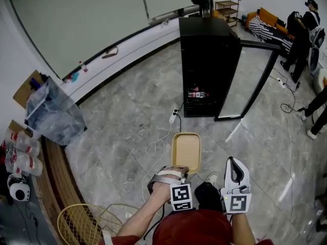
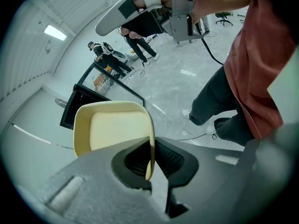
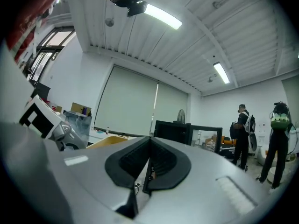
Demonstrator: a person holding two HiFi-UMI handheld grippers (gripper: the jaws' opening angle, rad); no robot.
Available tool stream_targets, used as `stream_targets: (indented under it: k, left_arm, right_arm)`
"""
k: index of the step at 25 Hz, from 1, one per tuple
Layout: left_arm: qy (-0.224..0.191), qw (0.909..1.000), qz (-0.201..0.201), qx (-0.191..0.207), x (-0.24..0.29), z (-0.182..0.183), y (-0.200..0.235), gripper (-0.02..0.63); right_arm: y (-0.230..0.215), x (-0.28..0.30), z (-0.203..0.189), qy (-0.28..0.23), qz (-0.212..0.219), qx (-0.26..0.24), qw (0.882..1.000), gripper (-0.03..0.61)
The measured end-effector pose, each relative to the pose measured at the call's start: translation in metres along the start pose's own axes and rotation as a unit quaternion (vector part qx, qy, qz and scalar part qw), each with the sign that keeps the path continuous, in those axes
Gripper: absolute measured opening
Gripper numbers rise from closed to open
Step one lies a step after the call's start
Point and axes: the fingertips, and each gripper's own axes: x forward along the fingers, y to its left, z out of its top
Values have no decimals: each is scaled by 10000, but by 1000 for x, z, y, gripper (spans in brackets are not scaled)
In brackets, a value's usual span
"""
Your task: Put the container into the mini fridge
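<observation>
The container (image 1: pixel 186 151) is clamped at its near rim by the left gripper (image 1: pixel 182 170), long axis aimed at the far mini fridge (image 1: pixel 207 65), the right gripper (image 1: pixel 233 161) closed, seemingly empty.

Even, fairly bright indoor light falls from ceiling strip lamps (image 3: pixel 161 15). The glossy floor (image 1: pixel 127 116) carries pale glare streaks. All views bend strongly at the edges. Both gripper views sit inside dark round vignettes, their near foreground soft and blurred.
</observation>
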Motion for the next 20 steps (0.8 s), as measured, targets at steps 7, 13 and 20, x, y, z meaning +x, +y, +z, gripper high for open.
stream_targets:
  k: [7, 13, 20]
  left_arm:
    - [33, 9998, -32, -186, 20, -2, 25, 20]
    - [114, 9999, -55, -67, 49, -4, 70, 20]
    - [157, 9999, -64, -2, 90, 21, 144, 20]
  right_arm:
    - [-18, 31, -16, 190, 6, 62, 9998, 0]
    - [-36, 83, -34, 99, 73, 325, 9994, 0]
    - [-93, 145, -46, 65, 163, 619, 9979, 0]
